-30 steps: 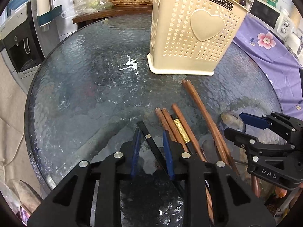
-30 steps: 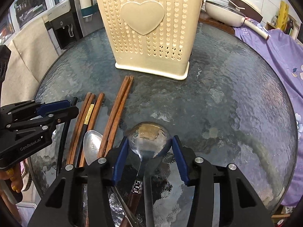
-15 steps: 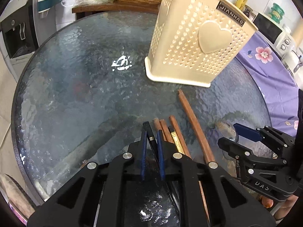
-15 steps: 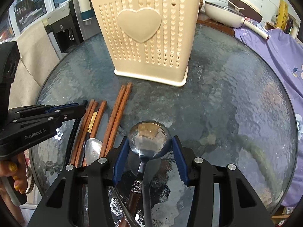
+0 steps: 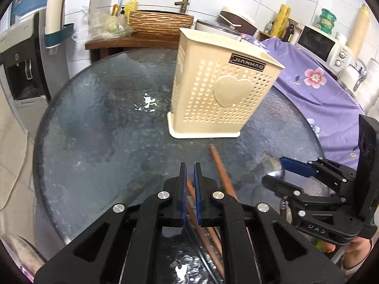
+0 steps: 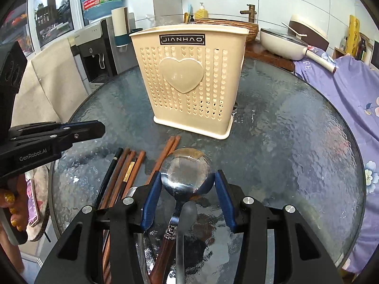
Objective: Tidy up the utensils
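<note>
Glass makes up the round, rippled surface that carries everything, with a purple flowered cloth draped just past its right edge.

Toward the far side stands the cream utensil holder, upright, pierced with small hearts, with one large raised heart and a JIANHAO label on its face. From the left wrist view the same holder stands just beyond the tips of the chopsticks.

Left tongs hover over the near part of the glass. Their blue pads have just been closing and now stand together with only a sliver between them. No utensil shows in that gap. From the right wrist view these tongs hang above the left end of the chopstick row.

Right tongs stand partly spread, their blue pads pressed to either side of the bowl of a metal spoon with a brown wooden handle that runs back under the tool. The other camera shows that bowl clamped between the fingers, above the glass.

Brown chopsticks lie side by side on the surface, one with a gold band, and a further pair points at the holder's base. A black chopstick lies flat at the row's left edge.
</note>
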The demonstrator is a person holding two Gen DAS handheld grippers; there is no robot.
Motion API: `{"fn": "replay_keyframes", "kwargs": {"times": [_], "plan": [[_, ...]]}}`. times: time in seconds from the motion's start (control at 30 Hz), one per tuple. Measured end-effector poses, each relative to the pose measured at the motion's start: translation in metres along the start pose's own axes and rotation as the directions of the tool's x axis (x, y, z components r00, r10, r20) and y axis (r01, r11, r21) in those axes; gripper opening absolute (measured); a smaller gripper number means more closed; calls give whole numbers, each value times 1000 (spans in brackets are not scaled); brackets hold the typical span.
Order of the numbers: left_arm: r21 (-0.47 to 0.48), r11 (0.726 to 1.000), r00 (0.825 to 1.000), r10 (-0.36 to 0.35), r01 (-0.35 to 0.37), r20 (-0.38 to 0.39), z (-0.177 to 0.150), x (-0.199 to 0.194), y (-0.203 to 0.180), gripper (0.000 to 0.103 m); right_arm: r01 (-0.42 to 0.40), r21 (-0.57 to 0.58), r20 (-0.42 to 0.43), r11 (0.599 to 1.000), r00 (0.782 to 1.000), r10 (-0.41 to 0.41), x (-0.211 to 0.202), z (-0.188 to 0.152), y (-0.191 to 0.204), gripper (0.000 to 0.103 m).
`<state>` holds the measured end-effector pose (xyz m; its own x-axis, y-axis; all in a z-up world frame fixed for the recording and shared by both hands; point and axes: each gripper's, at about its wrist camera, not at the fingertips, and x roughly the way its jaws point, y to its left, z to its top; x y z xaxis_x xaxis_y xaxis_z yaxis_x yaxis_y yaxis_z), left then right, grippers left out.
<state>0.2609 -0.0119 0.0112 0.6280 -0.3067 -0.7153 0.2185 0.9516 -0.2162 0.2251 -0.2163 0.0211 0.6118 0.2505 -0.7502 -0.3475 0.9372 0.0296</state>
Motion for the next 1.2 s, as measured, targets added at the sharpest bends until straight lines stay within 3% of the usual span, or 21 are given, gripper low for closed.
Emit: {"fn": "replay_keyframes", "kwargs": {"times": [0.27,0.43,0.5,0.53,0.57,0.6,0.8,0.9,1.2], "plan": [[-29,996,992,76,-79,-101,-15,27,17,8,0,-1,-4,1000,1000,0,4,-2,1,45],[-40,997,987,61,-68,-147,-28,40,13,9,0,-8,-7,1000,1000,0,4,-4,4,45],[-43,997,987,63,-70,-150,-31,41,12,21,-2,-6,-4,1000,1000,2,4,-5,2,45],[-42,996,986,72,-79,-150,-33,41,11,43,-1,-4,-3,1000,1000,1,3,-5,2,45],[-41,995,987,83,-89,-139,-35,40,11,55,0,-4,-3,1000,1000,0,4,-5,2,45],[-37,995,989,93,-98,-117,-37,37,9,58,1,-3,-3,1000,1000,-1,4,-6,2,45],[-53,992,988,110,-116,-110,-40,35,8,58,-6,2,-5,1000,1000,6,3,-7,-1,45],[-45,990,984,131,-137,-121,-43,38,8,50,-10,1,-5,1000,1000,10,3,-7,-1,45],[-20,978,971,201,-205,-129,-49,34,1,45,-20,-2,-2,1000,1000,20,3,-6,-2,45]]}}
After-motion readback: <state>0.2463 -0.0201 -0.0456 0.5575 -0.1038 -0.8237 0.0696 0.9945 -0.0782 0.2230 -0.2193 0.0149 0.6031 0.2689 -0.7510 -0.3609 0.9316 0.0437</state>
